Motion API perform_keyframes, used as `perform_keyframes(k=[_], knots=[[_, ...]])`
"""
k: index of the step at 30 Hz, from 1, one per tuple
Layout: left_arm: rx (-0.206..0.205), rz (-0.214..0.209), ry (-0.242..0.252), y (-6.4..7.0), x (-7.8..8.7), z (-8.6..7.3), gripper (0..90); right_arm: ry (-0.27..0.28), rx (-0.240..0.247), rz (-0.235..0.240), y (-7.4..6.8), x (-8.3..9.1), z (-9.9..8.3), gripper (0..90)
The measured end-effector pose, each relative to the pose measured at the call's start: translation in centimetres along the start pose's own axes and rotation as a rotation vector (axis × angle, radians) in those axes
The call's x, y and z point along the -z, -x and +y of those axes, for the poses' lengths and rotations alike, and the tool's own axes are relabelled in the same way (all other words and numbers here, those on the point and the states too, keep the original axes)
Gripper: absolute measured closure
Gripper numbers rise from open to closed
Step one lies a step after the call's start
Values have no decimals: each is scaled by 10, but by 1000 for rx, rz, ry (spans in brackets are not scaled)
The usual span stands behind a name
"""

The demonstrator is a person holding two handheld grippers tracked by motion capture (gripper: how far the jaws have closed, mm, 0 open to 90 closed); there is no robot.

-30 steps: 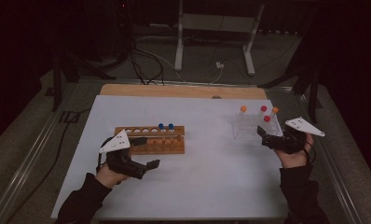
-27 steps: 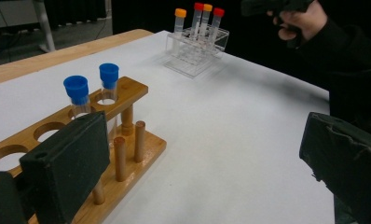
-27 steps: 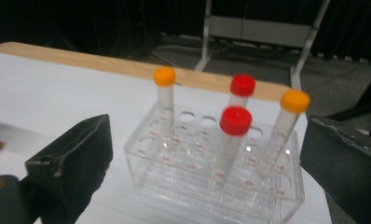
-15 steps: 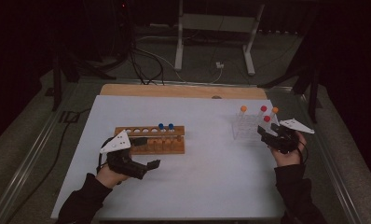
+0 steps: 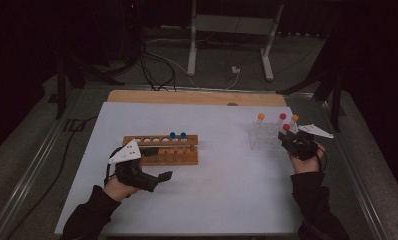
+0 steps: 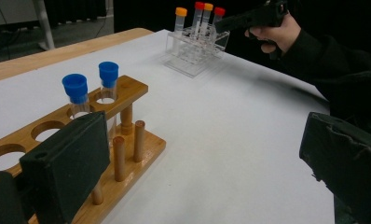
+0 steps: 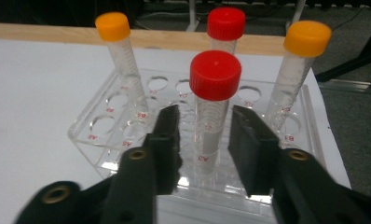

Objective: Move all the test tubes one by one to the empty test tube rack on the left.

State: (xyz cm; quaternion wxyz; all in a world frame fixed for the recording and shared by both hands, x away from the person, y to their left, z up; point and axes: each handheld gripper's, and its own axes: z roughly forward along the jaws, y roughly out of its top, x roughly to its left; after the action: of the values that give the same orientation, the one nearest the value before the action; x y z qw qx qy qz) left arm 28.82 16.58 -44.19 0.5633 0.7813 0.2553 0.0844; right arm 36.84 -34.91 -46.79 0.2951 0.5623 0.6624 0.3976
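The right tongs (image 7: 203,140) straddle the near red-capped tube (image 7: 211,107) without touching it, in the clear rack (image 7: 99,135) near the worktop's (image 5: 227,200) right edge, while the left tongs (image 6: 197,172) gape empty.

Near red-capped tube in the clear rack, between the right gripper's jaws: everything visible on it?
The near red-capped tube is a clear plastic tube with printed graduations and a ribbed red screw cap, standing upright in a front hole of the clear rack, by a red A3 label. The right gripper has a jaw on each side of it, open; small gaps show, so no contact is evident. It looks empty, though that is hard to tell.
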Motion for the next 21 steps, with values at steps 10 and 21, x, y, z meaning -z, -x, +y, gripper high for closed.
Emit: perform_keyframes(k=[10,21], knots=[[0,-2,-1,-1,0,0,26,-30,30,-33,-3,-9,-1,733],[4,-5,-3,-1,0,0,26,19,48,-44,-5,-1,4,746]])
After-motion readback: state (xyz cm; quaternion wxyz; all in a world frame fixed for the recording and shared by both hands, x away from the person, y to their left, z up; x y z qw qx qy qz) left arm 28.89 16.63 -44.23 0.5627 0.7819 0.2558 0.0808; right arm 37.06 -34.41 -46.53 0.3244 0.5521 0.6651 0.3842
